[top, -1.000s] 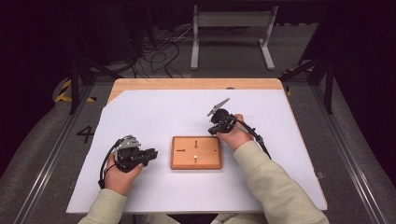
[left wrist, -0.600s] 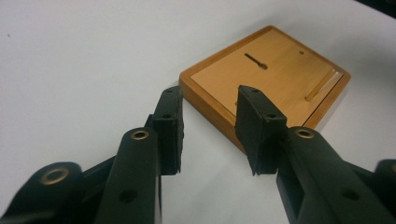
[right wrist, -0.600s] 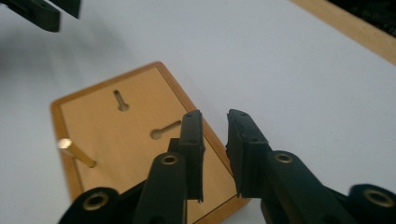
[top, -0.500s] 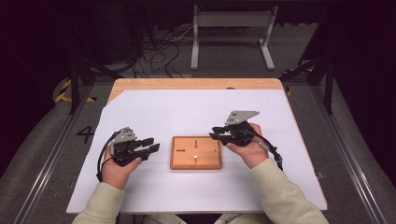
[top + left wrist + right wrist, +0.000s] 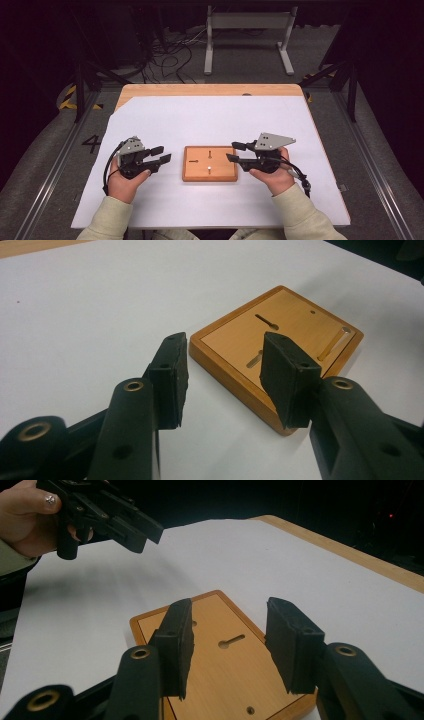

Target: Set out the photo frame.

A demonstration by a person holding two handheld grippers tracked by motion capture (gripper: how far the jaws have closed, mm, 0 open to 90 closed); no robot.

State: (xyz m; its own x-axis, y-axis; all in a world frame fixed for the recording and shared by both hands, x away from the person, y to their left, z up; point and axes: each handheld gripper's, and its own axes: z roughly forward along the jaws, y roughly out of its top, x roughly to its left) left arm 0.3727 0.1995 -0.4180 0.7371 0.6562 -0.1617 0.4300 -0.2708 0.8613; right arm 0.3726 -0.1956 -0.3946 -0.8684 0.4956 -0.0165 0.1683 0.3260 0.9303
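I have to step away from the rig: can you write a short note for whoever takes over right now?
Left gripper: jaws have just been opening, nothing between them, left of the wooden board.
Right gripper: jaws likewise just opening, empty, at the board's right edge.
Board lies flat on the white sheet, mid-table; its slots and holes are visible.
Done: both grippers brought to the board.
Left: nothing gripped yet; the board is untouched.

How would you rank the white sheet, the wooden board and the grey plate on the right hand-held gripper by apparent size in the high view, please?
1. White sheet, by far the largest.
2. Wooden board.
3. Grey plate; held nearer the camera, yet plainly smallest.
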